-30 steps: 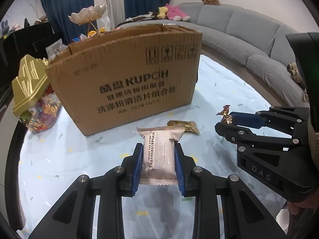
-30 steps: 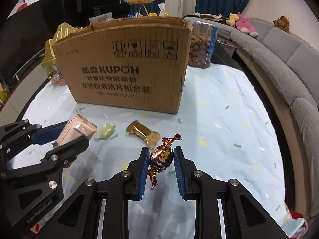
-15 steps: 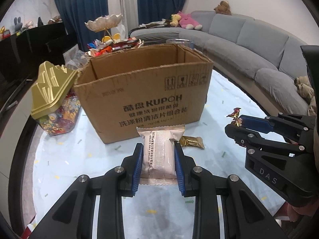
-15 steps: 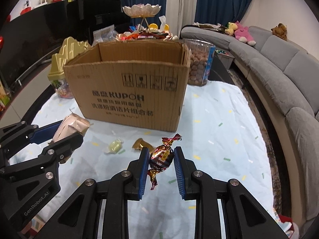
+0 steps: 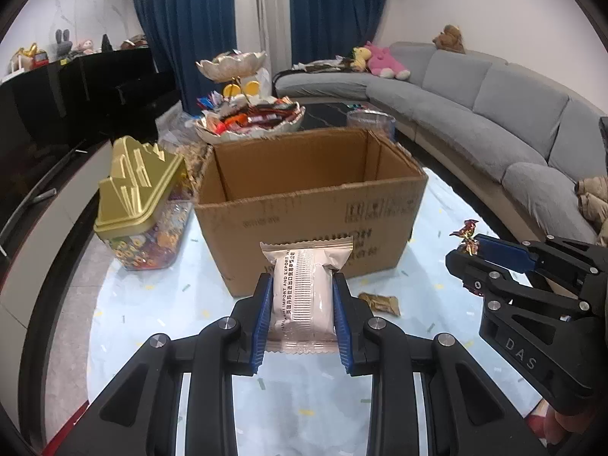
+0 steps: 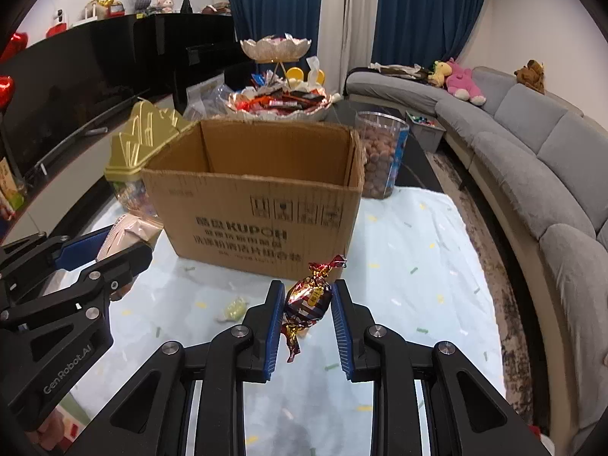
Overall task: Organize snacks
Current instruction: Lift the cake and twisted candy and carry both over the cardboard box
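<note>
Left tongs (image 5: pixel 303 306) are clamping the white snack pack (image 5: pixel 304 296), right tongs (image 6: pixel 306 313) are pinching the foil candy (image 6: pixel 308 300), both probably heading over the open cardboard box (image 6: pixel 262 205) next.

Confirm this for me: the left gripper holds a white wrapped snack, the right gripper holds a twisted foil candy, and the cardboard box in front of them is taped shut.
One part is wrong: the cardboard box is open at the top, as the right wrist view shows. The rest stands: the left gripper holds the white wrapped snack, and the right gripper holds the twisted foil candy.
</note>
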A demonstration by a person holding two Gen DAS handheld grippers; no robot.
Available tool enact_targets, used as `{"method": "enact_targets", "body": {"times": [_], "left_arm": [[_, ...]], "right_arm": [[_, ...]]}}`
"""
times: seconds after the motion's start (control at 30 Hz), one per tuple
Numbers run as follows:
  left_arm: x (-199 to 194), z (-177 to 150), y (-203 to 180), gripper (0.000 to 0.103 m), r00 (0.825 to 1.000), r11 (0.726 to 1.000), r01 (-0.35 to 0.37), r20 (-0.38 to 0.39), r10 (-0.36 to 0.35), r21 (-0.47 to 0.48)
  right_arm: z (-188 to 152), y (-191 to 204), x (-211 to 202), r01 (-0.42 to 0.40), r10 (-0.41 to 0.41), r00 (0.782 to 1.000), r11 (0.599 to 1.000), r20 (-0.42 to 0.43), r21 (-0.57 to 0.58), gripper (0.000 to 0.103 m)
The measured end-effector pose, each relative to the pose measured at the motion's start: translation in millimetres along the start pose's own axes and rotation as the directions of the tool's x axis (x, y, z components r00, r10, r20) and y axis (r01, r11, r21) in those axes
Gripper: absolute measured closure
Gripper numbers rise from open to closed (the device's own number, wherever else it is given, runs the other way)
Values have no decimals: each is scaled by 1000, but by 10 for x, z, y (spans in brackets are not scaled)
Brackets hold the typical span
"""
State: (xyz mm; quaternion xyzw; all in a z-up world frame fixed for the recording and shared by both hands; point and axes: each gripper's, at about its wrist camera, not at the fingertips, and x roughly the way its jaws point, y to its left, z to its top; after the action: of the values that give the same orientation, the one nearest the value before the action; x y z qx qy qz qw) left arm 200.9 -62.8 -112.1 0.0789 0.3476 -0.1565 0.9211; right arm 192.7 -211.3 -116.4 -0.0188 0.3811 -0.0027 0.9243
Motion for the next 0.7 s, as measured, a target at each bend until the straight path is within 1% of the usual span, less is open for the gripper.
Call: {"method": "enact_targets", "body": {"times": [0.37, 0.7], "left_arm": [[-110, 187, 84, 73, 999, 999, -32, 29, 33, -38], [-142, 405, 143, 73, 998, 997, -41, 52, 44, -69]], "right_arm": [[195, 35, -135, -6, 5, 999, 1000, 42, 7, 76], [411, 53, -209, -10, 9, 997, 1000, 78, 12, 76]]}}
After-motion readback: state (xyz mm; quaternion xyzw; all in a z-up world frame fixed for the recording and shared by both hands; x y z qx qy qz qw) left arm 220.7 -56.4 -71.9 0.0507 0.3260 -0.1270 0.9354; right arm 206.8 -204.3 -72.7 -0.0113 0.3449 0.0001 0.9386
